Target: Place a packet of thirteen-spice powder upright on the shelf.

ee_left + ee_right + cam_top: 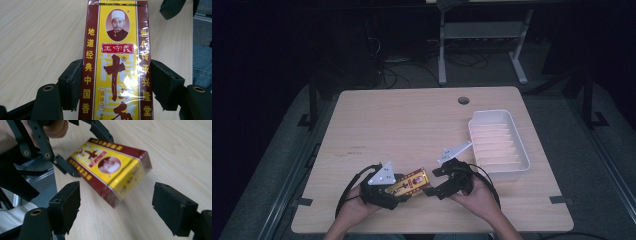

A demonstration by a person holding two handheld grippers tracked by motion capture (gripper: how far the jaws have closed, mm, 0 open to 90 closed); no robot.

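A yellow and maroon box point(411, 182) with Chinese print and a portrait hangs low over the front of the wooden table point(412, 120). My left gripper point(403, 190) is shut on it, one pad pressing each long side of the box point(116, 62). My right gripper point(430, 182) faces the box's free end from the right, jaws open. In the right gripper view the box point(110, 167) is tilted, and its near end lies just ahead of the gap between my right gripper's point(116, 202) pads, which do not touch it. The left gripper point(85, 148) holds the box's far half there.
A white ribbed tray point(526, 160) stands at the table's right side, just behind the right gripper. A round cable hole point(463, 100) sits near the back edge. Bare wood stretches across the middle and left. Desk legs and cables are on the floor behind.
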